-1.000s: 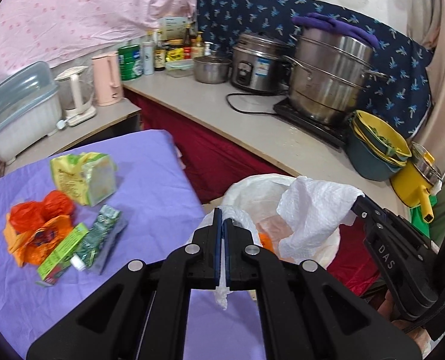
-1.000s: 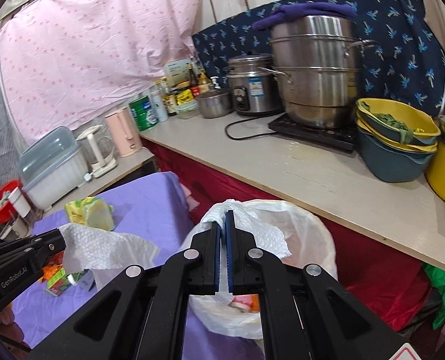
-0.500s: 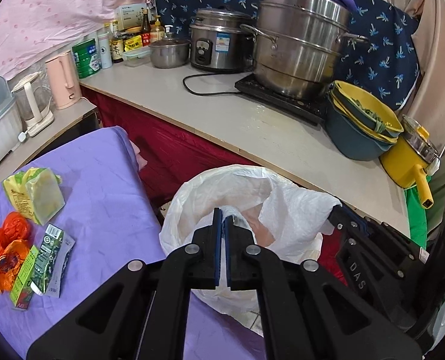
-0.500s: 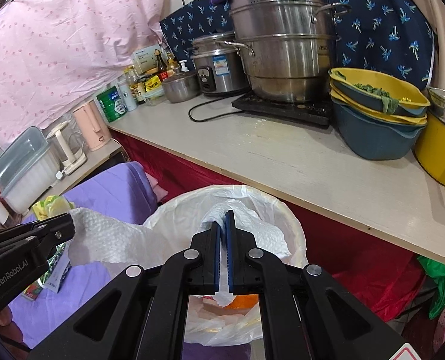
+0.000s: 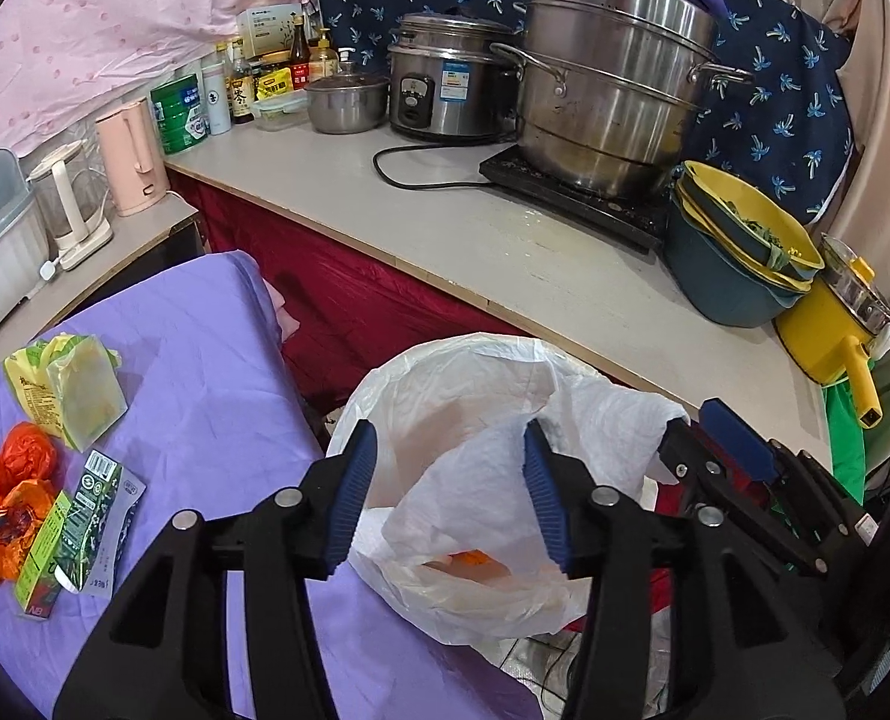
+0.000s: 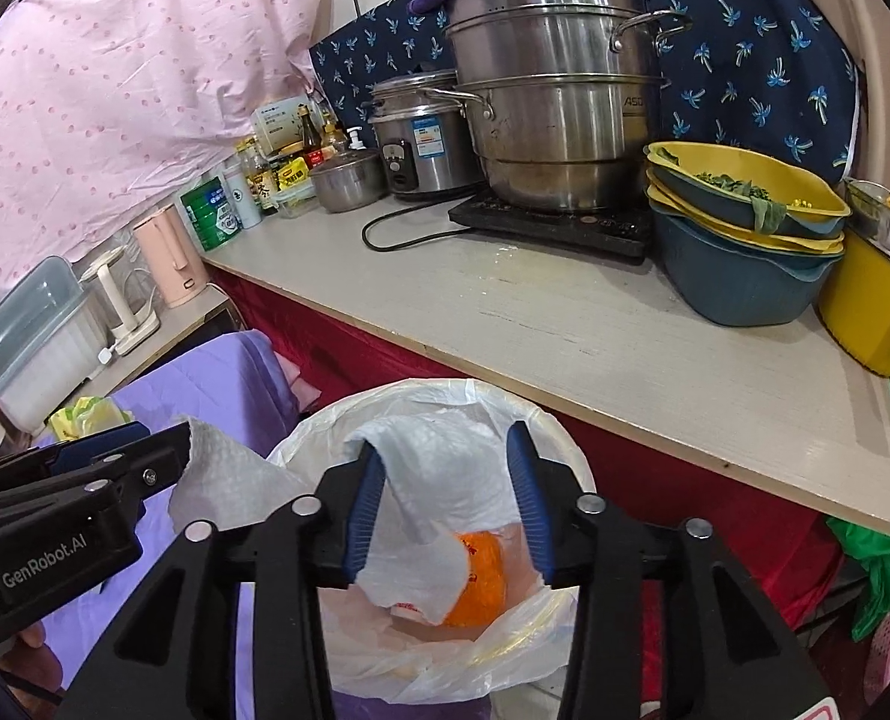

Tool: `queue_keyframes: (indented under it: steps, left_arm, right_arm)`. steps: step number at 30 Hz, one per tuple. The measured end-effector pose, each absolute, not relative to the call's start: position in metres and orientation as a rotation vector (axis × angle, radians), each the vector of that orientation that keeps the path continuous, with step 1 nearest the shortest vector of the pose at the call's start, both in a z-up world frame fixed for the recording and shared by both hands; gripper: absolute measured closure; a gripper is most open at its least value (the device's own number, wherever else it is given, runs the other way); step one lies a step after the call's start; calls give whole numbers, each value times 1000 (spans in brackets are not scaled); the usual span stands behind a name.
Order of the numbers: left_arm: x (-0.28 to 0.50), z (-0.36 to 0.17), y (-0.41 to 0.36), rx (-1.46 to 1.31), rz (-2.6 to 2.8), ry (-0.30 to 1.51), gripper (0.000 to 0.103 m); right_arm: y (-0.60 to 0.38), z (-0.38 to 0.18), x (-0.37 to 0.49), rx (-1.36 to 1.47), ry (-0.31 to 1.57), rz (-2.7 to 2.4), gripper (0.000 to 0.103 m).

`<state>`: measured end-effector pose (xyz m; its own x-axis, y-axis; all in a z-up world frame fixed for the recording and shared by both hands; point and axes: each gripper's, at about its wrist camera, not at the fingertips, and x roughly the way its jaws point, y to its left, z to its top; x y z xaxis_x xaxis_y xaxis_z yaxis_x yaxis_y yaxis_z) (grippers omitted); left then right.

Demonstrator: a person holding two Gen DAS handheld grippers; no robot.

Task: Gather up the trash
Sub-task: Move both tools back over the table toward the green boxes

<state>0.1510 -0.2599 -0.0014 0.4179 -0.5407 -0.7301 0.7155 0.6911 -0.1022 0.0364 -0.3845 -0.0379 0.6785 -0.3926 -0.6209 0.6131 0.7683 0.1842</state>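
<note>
A crumpled white plastic bag (image 5: 475,480) hangs over the white-lined bin (image 5: 445,354), stretched between both grippers. The jaws of my left gripper (image 5: 448,438) are opening, with the bag loose between them. My right gripper (image 6: 445,444) is opening too; the bag (image 6: 438,480) drapes over its left finger. An orange wrapper (image 6: 481,570) lies inside the bin (image 6: 445,387). On the purple table (image 5: 204,360) lie a yellow-green packet (image 5: 66,396), orange wrappers (image 5: 6,504), a green carton (image 5: 42,552) and a green sachet (image 5: 102,510).
Behind the bin runs a pale counter (image 5: 505,252) with a steel steamer pot (image 5: 613,90), a rice cooker (image 5: 445,84), stacked blue and yellow bowls (image 5: 739,264) and a yellow pot (image 5: 835,330). A pink kettle (image 5: 132,156) stands on a lower shelf at the left.
Both grippers carried the white bag from over the table to above the bin, then their jaws went from shut on it to apart. The bag now sags into the bin.
</note>
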Motion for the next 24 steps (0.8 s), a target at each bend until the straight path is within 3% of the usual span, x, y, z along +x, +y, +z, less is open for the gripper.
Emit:
queue_keyframes:
  steps: [4, 24]
  left_arm:
    - [152, 3, -260, 233, -796, 807, 45]
    - [172, -23, -244, 234, -736, 889, 44]
  right_arm:
    - [-386, -34, 36, 395, 583, -585, 53]
    - [-392, -79, 40, 387, 796, -597, 48]
